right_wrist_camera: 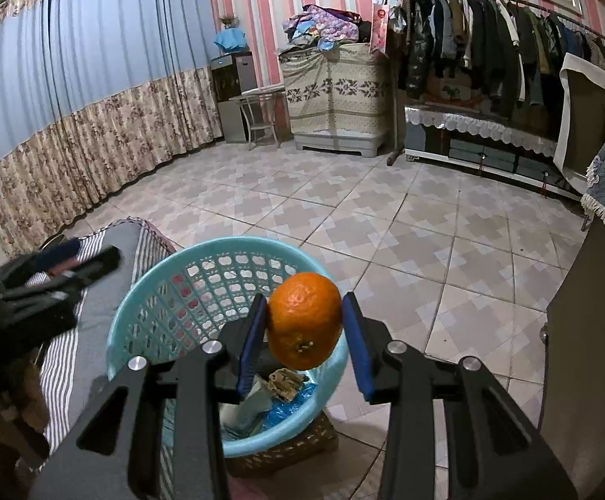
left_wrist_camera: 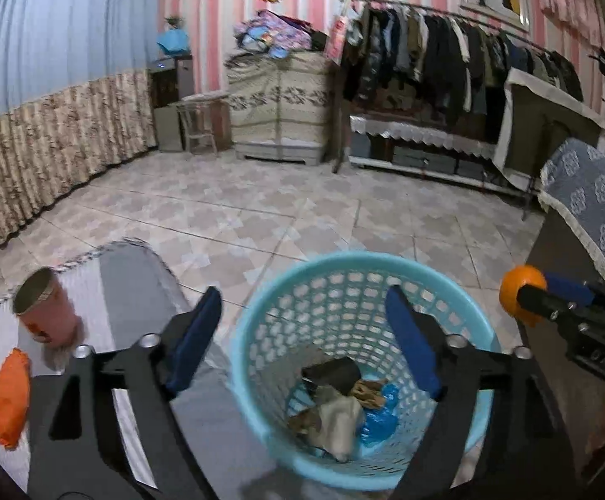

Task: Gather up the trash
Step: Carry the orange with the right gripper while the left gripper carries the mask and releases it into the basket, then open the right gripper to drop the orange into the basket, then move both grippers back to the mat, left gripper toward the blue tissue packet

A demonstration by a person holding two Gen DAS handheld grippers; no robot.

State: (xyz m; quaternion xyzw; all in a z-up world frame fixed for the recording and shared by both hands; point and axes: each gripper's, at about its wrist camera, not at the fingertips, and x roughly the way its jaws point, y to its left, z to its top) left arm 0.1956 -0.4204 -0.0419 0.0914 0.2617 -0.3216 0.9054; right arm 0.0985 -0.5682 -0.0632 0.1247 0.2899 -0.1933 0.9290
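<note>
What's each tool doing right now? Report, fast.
Left tool: open, empty, over the bin.
Right tool: shut on the orange, above the bin's rim.

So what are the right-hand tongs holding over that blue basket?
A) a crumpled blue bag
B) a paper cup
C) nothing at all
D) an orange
D: in the right wrist view, the blue pads of the right tongs press on both sides of a round orange, which hangs above the rim of the blue basket.
</note>
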